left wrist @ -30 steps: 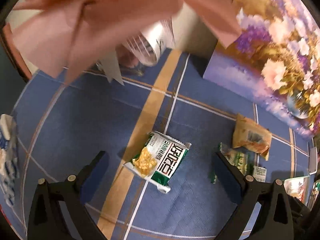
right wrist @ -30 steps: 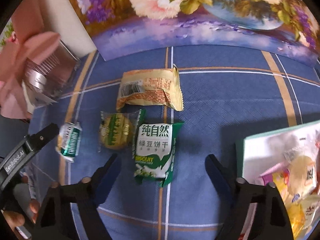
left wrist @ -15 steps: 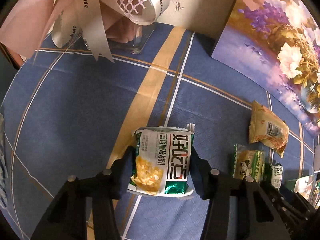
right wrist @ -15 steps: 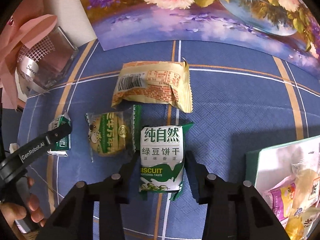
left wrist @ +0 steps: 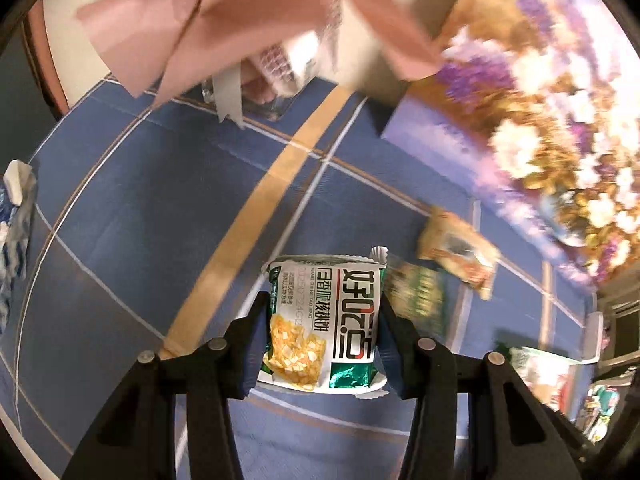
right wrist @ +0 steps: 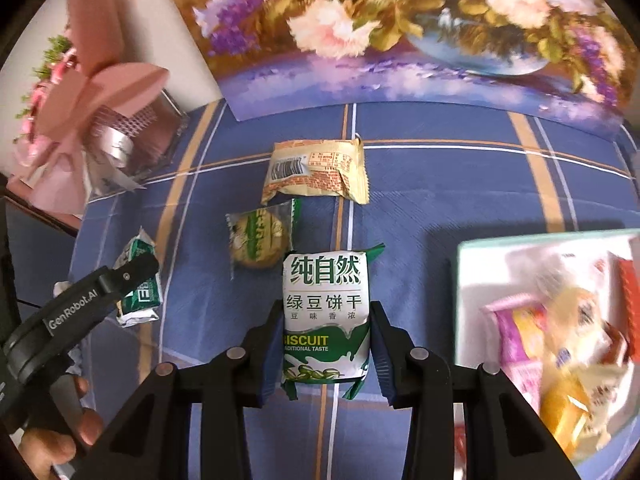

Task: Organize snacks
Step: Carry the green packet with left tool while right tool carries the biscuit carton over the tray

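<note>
Gripping: L tongs (left wrist: 324,336) corn pack (left wrist: 322,328) | R-only: tray (right wrist: 480,248)

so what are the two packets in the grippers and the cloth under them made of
Green-and-white biscuit packet: glossy printed plastic film, judging by its sheen and crimped ends. Walnut-cake packet: similar film, apparently foil-lined, with shiny metallic green corners. Blue checked tablecloth: matte, probably woven fabric.
</note>
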Tool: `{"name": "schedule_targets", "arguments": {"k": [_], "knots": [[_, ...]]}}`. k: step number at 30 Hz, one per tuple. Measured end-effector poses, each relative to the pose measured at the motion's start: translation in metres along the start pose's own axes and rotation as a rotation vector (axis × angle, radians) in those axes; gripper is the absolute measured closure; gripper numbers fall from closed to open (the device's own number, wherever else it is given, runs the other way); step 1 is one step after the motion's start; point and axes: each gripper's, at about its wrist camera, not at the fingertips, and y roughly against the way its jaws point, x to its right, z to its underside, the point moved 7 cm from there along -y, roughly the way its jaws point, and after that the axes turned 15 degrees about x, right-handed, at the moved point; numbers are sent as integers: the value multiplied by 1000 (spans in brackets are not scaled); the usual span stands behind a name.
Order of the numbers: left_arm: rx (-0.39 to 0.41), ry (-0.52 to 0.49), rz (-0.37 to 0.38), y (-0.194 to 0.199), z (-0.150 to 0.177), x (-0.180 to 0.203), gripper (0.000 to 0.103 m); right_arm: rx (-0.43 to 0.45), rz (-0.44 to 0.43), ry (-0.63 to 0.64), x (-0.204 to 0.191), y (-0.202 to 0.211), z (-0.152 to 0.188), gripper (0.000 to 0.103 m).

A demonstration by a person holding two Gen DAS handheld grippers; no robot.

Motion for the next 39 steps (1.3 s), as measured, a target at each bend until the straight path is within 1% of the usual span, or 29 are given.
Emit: {"name": "schedule_targets", "arguments": {"k": [5, 9, 15, 19, 23, 27, 30, 32, 35, 38, 39], "knots": [[42, 20, 64, 44, 4, 31, 52, 10, 2, -20, 10, 40, 9, 61], [70, 7, 97, 74, 13, 54, 52, 28, 9, -32, 20, 69, 13, 61], [76, -9, 152, 102, 33, 81, 52, 58, 31, -59, 42, 105, 26, 61], [79, -23, 177, 113, 48, 96, 52, 53, 35, -96, 63, 115, 39, 61], [64, -51, 193, 116, 69, 115, 52, 44, 60, -144, 90, 123, 50, 61], [59, -95, 208, 119, 84, 137, 52, 48, 68, -187, 114, 130, 52, 61], [49, -118, 237, 122, 96, 155, 52, 59, 84, -215, 134, 134, 50, 61], [46, -154, 249, 123, 104, 169, 52, 66, 96, -242, 150, 136, 48, 61], [24, -194, 281, 122, 116, 190, 52, 71, 147, -292, 184, 139, 47, 61], [11, -246, 293, 118, 126, 209, 52, 80, 212, -323, 215, 144, 46, 61], [7, -258, 297, 116, 129, 215, 52, 80, 219, -338, 224, 146, 47, 61]]}}
